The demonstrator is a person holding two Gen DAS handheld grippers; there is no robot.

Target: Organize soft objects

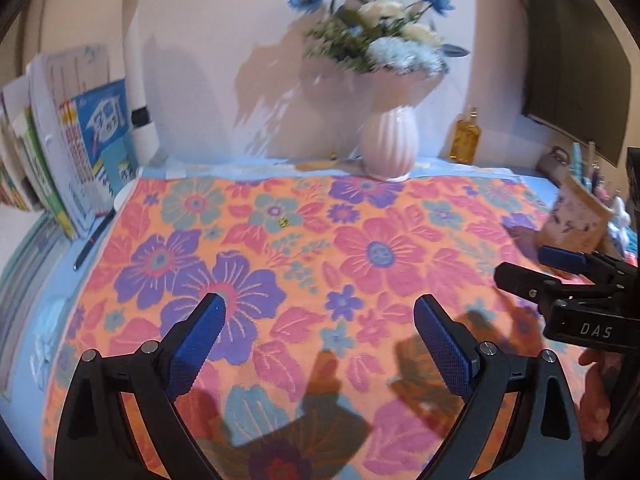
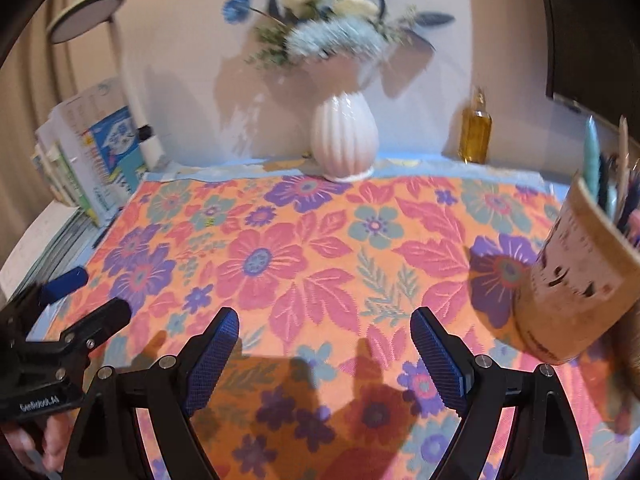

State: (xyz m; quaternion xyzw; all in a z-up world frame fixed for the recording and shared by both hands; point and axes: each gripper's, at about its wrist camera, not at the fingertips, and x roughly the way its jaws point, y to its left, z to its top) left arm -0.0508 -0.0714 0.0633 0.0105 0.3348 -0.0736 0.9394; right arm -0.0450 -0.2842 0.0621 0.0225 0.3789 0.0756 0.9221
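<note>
A large flowered towel [image 1: 320, 248] lies spread flat on the worktop [image 1: 48, 292] and covers most of it. Its ground is orange, and it carries big woven flowers in pink, purple and grey-blue, with pink leaves between them. The weave looks thick and a little raised, like terry cloth. Its far edge runs straight along the back of the worktop, just in front of a pale ribbed vase [image 1: 388, 144], whose foot seems to touch that edge. A narrow strip of light blue cover shows beyond the towel at the back edge and along the left edge.

The left claw [image 1: 320, 312] hangs over the near left part of the towel with its blue pads [image 1: 196, 344] wide apart and nothing between them. The right claw [image 2: 324, 324] hangs over the near right part, also spread wide and empty. Each claw appears at the side of the other camera's view. Their shadows fall on the near edge of the towel.

Blue and white flowers [image 1: 380, 36] stand in the vase. At the back left corner books [image 1: 80, 148] lean together, and a pen [image 1: 94, 240] lies beside the left edge of the towel. An amber bottle [image 2: 476, 128] stands at the back right. A beige holder [image 2: 572, 280] with pens stands on the right edge of the towel.
</note>
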